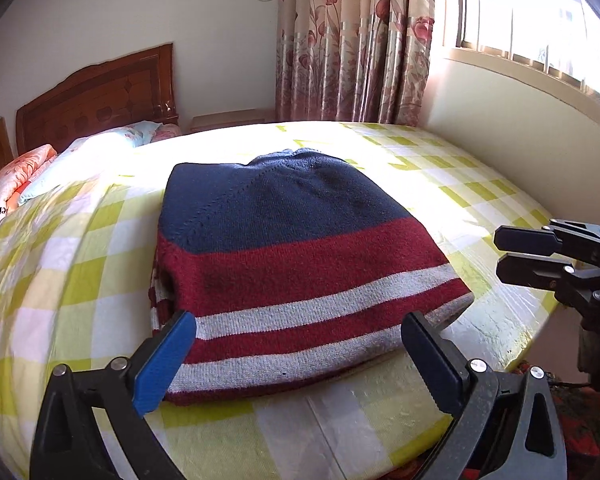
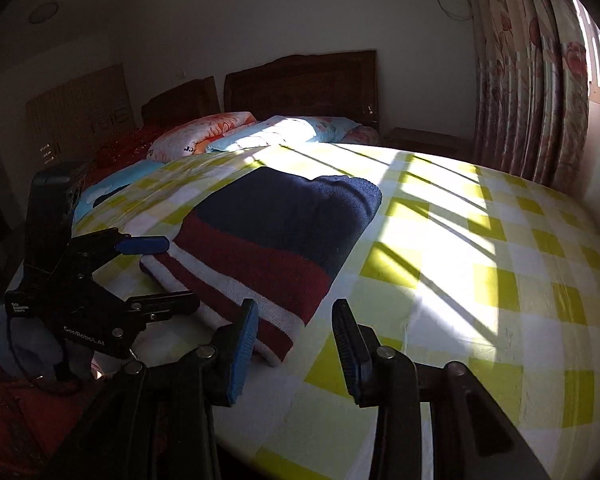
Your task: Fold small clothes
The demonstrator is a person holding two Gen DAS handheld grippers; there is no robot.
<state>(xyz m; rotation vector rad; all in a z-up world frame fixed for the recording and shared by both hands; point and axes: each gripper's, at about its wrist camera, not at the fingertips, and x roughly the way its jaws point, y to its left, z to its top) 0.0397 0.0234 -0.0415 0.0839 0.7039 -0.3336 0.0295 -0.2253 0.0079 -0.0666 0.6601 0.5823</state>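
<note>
Sweater (image 1: 300,264) sat folded dead ahead of the empty, wide-open left gripper (image 1: 296,360), long side running away, while the also-empty right gripper (image 2: 296,352) hung off its right corner.

Harsh window (image 1: 540,20) sunlight, barred shadows, dim fisheye edges.

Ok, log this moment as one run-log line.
stage: sweater folded | item: navy, maroon and grey striped knitted sweater flat on yellow-checked bed sheet | left gripper: open, empty | right gripper: open, empty
</note>
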